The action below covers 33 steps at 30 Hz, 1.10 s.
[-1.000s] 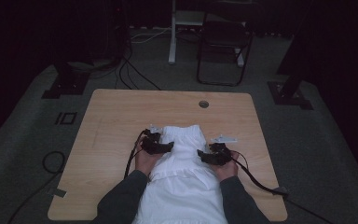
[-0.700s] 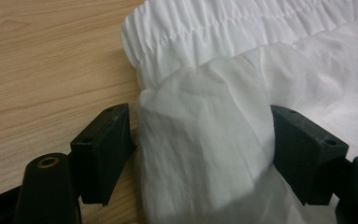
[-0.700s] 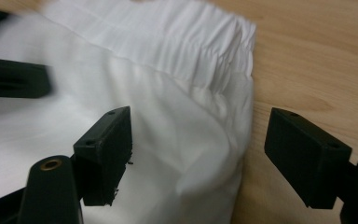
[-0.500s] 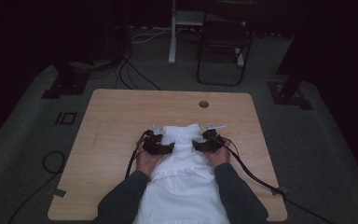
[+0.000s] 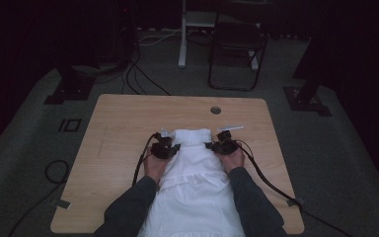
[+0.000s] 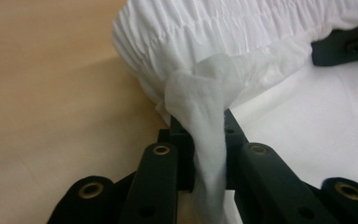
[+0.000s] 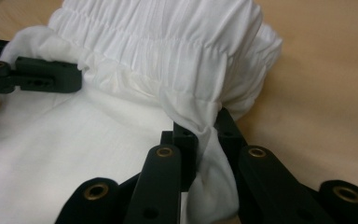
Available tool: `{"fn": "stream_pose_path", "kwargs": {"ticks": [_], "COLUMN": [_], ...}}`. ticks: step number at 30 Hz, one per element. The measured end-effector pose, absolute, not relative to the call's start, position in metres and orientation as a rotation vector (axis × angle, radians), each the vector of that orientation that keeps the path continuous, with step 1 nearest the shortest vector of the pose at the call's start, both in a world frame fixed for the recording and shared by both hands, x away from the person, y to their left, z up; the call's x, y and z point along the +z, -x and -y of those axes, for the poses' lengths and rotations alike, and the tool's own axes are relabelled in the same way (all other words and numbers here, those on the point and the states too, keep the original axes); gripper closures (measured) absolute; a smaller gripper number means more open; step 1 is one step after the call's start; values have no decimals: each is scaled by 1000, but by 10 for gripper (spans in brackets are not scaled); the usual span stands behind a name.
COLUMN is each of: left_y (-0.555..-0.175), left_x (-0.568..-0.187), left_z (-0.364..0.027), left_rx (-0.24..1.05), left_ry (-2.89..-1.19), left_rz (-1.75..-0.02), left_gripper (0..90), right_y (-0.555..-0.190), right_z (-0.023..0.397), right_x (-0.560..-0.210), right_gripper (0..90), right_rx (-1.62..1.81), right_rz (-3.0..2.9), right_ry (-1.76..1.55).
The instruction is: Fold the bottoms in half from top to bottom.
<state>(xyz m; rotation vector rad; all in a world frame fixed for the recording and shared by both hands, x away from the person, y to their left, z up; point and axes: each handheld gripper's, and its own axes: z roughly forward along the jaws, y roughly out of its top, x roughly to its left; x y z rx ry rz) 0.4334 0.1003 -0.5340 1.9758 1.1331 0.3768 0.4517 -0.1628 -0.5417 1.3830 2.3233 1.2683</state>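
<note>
Between each claw's closed jaws, white garment (image 5: 193, 173), pinched folds.

The white garment (image 6: 261, 32) is thin, matt woven cloth, gathered into fine elastic ruching along its band and smooth, slightly creased below it. The fold between the jaws of the left gripper (image 6: 209, 140) looks gauzy, almost translucent. The jaws of the right gripper (image 7: 205, 135) are matt black plastic with brass-coloured metal rivets. The table (image 5: 128, 123) beside them is pale wood-grain laminate, smooth with a soft sheen.
</note>
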Motion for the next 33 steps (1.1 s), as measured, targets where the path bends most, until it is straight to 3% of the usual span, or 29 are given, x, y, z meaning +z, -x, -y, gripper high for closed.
{"fn": "stream_pose_path", "kwargs": {"ticks": [9,20,26,33], "left_y": [-458,-495,-478,-424], "left_x": [-437,-358,-363,-367], "left_z": [-97,-89,-93,-94], "left_rx": [526,650,623,613], "left_ry": [-1876,-1785,-1809,-1841], "left_rz": [-995,-947,-891,-784], "left_gripper": [830,829,827,824], "right_y": [-472,-499,-485,-432], "right_z": [176,171,174,184], "right_x": [-457,-376,-370,-380], "right_gripper": [830,829,824,821], "right_rx": [1415,1405,1392,1393], "right_rz": [-2172,-1966,-1993,-2046], "right_ry": [-1238,-1157,-1086,-996]}}
